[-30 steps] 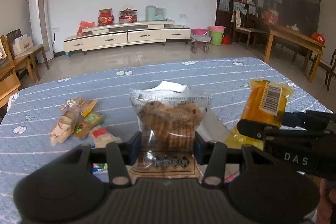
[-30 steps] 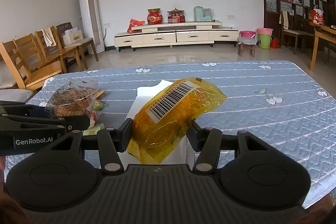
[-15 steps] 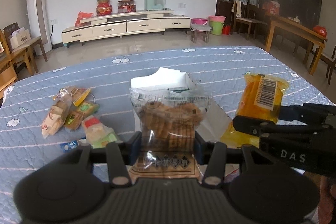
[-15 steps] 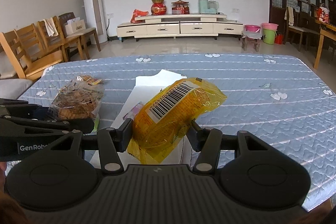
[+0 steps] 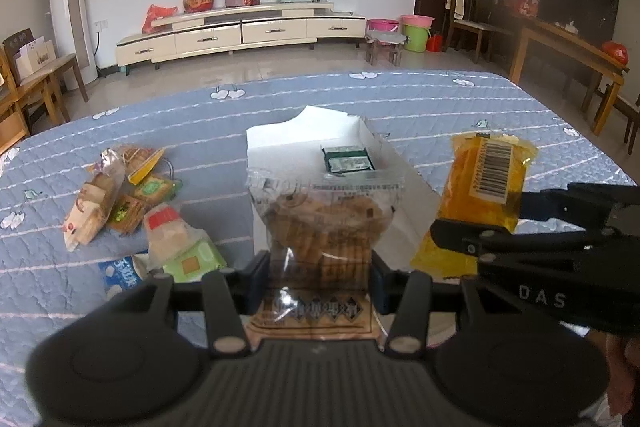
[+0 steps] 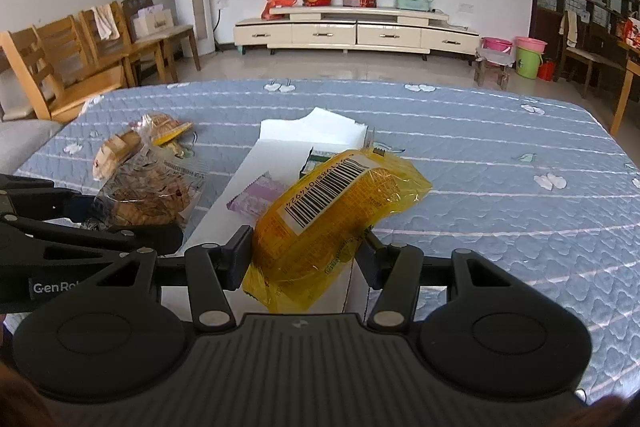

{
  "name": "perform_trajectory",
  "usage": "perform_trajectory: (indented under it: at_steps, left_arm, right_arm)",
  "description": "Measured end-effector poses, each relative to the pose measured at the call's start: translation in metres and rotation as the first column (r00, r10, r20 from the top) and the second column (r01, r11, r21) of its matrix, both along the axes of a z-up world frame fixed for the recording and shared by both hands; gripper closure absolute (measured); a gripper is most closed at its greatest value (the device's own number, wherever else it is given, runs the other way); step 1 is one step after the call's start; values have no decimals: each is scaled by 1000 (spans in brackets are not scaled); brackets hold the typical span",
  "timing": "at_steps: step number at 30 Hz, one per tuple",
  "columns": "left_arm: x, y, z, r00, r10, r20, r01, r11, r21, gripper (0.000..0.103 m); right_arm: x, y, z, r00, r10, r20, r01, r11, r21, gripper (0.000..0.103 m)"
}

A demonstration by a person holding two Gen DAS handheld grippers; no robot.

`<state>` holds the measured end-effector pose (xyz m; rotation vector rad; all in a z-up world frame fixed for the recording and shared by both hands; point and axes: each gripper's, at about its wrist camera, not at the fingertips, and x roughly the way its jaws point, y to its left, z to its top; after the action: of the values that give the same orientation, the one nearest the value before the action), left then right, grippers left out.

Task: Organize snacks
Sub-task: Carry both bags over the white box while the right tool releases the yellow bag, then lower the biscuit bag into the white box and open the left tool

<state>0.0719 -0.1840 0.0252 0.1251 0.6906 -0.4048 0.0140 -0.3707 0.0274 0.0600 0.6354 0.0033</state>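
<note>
1. Left wrist view: the left gripper [image 5: 320, 269] has its fingers clamped on the lower part of a clear plastic bag of brown biscuits [image 5: 325, 223], held upright above the near end of an open white cardboard box [image 5: 280, 151].
2. Compared with a second ago, more of the box interior shows beyond the bag, including a small green-and-white packet [image 5: 347, 159] lying inside. I take this as the gripper having risen and tipped forward over the box.
3. A loose pile of small wrapped snacks [image 5: 120, 195] lies on the blue quilted surface [image 5: 440, 99], to the left of the box and not yet sorted.
4. Right wrist view: the right gripper [image 6: 306, 255] has its fingers clamped on the lower part of a yellow plastic snack packet with a barcode label [image 6: 340, 203], which slants up to the right over the box [image 6: 280, 135].
5. A purple wrapper [image 6: 256, 195] inside the box, unseen a second ago, now shows beside the yellow packet.
6. Judgement: both snacks look ready to go into the box; the pile would be next.
</note>
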Motion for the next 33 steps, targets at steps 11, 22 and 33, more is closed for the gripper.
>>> perform_trajectory:
  at_steps: [11,22,33]
  left_arm:
    - [11,-3,-13,999,3,-34,-3,1000,2,54]
    - [17,-11,-19,998,-14,-56,13,1000,-5,54]
    - [1,-15,-4,998,-61,-3,61,998,-24,29]
  right_arm:
    - [23,8,-2,997,57,-60,-62,995,-77,34]
    - [7,-3,6,1000,0,-9,-1,989,-147,0]
    - [-12,-12,21,989,-133,71,141,983,-118,0]
